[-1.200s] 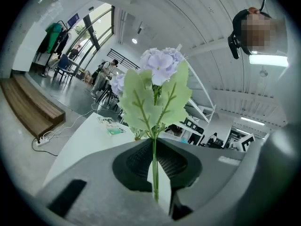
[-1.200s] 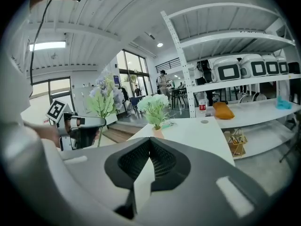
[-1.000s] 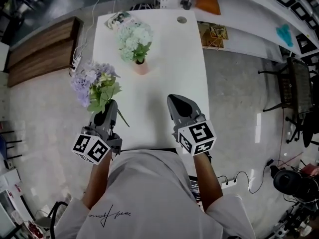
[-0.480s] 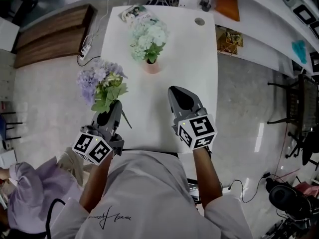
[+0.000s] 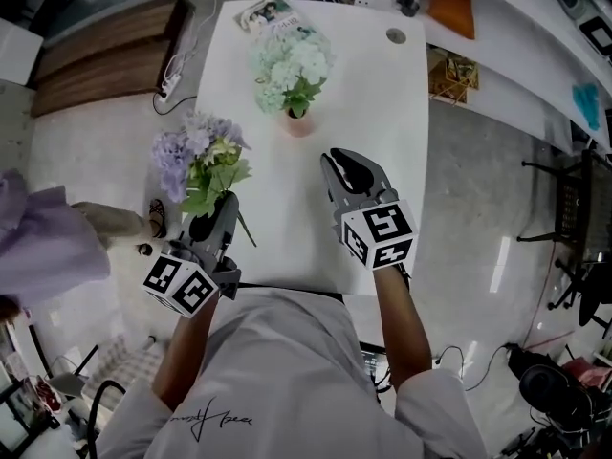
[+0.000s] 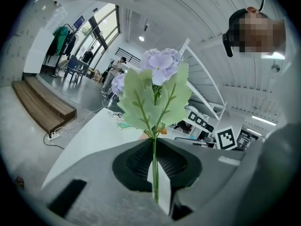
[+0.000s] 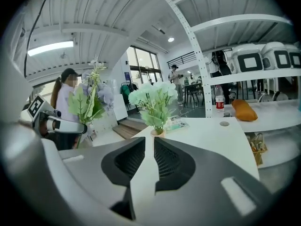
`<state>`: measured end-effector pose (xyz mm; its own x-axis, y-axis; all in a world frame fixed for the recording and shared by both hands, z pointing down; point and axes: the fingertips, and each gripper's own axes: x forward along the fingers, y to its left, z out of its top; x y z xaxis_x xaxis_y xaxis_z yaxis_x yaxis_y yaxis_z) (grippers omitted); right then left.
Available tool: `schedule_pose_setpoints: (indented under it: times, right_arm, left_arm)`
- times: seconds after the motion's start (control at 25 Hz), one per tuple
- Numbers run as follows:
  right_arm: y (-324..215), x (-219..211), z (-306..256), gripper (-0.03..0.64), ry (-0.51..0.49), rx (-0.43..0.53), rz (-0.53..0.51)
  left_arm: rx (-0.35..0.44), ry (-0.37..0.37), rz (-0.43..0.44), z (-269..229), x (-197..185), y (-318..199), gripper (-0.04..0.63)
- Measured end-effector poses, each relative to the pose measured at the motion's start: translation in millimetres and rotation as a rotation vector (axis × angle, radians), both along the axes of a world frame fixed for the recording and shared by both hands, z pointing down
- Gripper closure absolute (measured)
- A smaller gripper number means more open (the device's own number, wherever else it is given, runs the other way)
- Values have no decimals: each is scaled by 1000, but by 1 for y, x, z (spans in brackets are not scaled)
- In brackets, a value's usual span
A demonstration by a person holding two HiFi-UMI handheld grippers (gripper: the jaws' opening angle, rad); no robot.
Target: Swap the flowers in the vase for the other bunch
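A small pink vase (image 5: 297, 120) stands on the white table (image 5: 382, 113) with a pale green-white bunch (image 5: 292, 62) in it. In the right gripper view the same vase (image 7: 157, 132) and its pale green-white bunch (image 7: 154, 100) sit straight beyond the jaws. My left gripper (image 5: 222, 205) is shut on the thin stem of a purple bunch (image 5: 199, 157) and holds it upright over the table's left edge; that purple bunch (image 6: 157, 88) rises from the pads. My right gripper (image 5: 341, 163) hovers over the table short of the vase, its jaws opening with nothing between them.
A printed packet (image 5: 270, 12) lies at the table's far end, a round disc (image 5: 396, 35) at its far right. White shelving (image 5: 516, 36) runs along the right, a wooden bench (image 5: 105, 51) at the left. A person in purple (image 5: 48, 247) bends at the left edge.
My right gripper has moved forward over the table towards the vase and its jaws have parted. The left gripper keeps the purple bunch in place. A person in purple has come into view at the left.
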<state>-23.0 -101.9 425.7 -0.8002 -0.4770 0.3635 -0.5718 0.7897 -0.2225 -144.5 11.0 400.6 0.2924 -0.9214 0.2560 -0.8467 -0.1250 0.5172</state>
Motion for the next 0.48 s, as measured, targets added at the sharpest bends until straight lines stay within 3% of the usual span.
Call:
schedule_pose_setpoints:
  times: [0.48]
  right_arm:
    - [-19,-28,12,541,-24,-17,-40]
  left_arm:
    - [-26,-9,-17,4,-6,3,575]
